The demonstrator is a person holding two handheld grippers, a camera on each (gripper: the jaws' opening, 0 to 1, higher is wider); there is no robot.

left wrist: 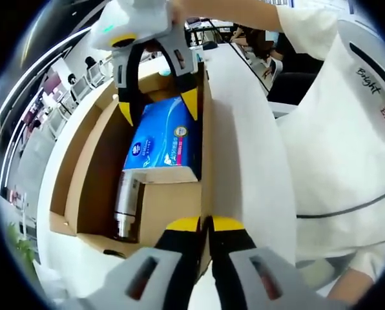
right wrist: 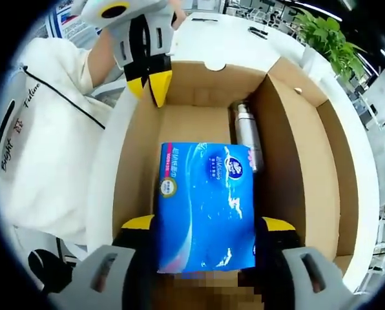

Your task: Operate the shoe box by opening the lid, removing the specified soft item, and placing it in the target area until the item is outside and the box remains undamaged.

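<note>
An open brown cardboard shoe box (left wrist: 89, 168) (right wrist: 289, 148) holds a blue soft tissue pack (left wrist: 163, 139) (right wrist: 205, 200) and a metal flask (left wrist: 126, 203) (right wrist: 245, 132). In the right gripper view my right gripper (right wrist: 207, 224) has its yellow-tipped jaws against both sides of the pack, gripping it. The left gripper view shows the right gripper (left wrist: 158, 108) coming down into the box from above. My left gripper (left wrist: 205, 224) is shut on the upper edge of the box's side wall, where the white lid (left wrist: 244, 142) stands open. The left gripper (right wrist: 148, 84) pinches the box rim at the far corner.
A person in a white shirt (left wrist: 347, 129) (right wrist: 37, 142) stands close beside the box. The box rests on a white table (right wrist: 212, 32). A green plant (right wrist: 325, 35) stands beyond it. Office desks and seated people fill the background.
</note>
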